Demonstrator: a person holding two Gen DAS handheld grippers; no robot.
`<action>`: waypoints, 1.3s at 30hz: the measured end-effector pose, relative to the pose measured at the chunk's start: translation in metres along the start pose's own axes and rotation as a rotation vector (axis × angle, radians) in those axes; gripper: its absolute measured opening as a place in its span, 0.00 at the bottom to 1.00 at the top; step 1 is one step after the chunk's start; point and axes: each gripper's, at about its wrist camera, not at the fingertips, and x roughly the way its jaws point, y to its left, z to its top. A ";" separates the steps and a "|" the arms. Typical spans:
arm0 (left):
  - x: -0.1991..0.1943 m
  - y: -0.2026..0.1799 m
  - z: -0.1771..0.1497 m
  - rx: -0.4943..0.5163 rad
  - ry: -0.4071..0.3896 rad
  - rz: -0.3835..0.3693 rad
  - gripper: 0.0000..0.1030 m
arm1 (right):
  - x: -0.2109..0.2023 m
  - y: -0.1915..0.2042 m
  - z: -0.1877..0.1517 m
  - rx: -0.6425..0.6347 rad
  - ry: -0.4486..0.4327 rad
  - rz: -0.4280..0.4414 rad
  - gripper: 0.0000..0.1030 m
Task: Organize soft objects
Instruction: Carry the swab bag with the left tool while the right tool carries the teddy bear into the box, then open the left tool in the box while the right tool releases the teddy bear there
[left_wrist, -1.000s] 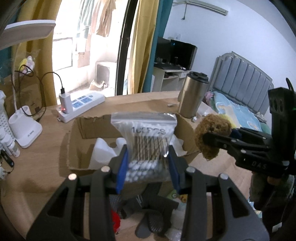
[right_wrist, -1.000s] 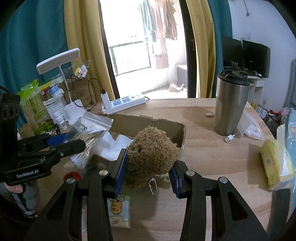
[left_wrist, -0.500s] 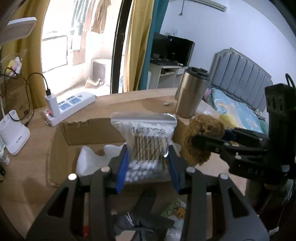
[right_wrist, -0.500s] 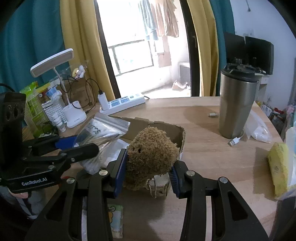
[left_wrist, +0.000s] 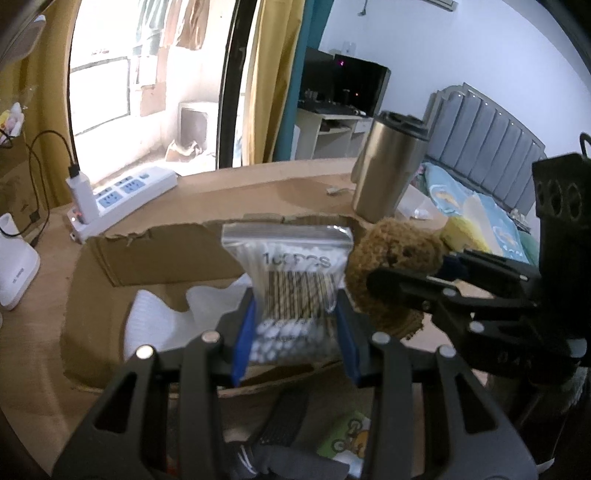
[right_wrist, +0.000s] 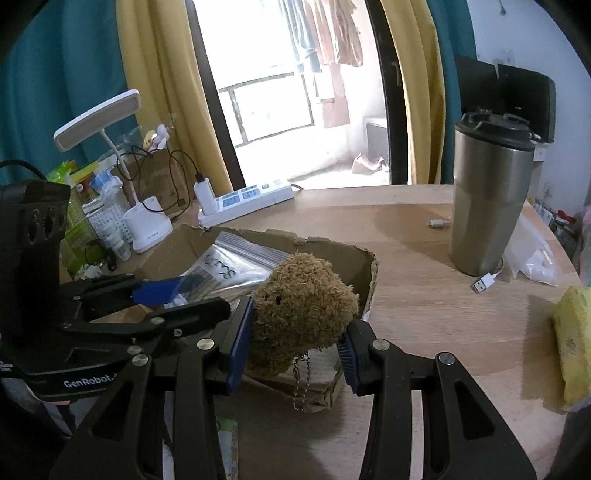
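The brown plush toy (right_wrist: 304, 306) is clamped between the blue pads of the right gripper (right_wrist: 295, 341), its jaws closed on it, a small ball chain (right_wrist: 301, 384) dangling below. It hangs over the near right corner of the torn cardboard box (right_wrist: 332, 254). At its 9 o'clock the left gripper (left_wrist: 295, 332) has its jaws closed on a clear zip bag of cotton swabs (left_wrist: 291, 280), held upright over the box's middle; the two grippers sit just beside each other with little slack between them. White padding (left_wrist: 155, 321) lies on the box floor toward 8 o'clock of the bag. The box walls are low and ragged along the top. On the counter (right_wrist: 424, 306), a steel tumbler (right_wrist: 487, 199) stands at the toy's 2 o'clock, well apart, with a bare stretch of wood between. A power strip (right_wrist: 247, 199) lies at 11 o'clock beyond the box's far wall, a yellow sponge (right_wrist: 572, 343) at 3 o'clock near the counter's edge.
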 end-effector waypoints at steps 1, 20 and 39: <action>0.002 0.000 0.000 0.000 0.003 -0.002 0.40 | 0.001 0.000 0.000 -0.003 0.003 0.001 0.43; 0.011 0.007 0.004 -0.027 0.040 -0.003 0.50 | 0.005 -0.005 0.001 0.024 0.011 -0.046 0.59; -0.045 0.016 -0.005 -0.038 -0.065 -0.001 0.62 | -0.026 0.026 -0.002 -0.005 -0.023 -0.079 0.59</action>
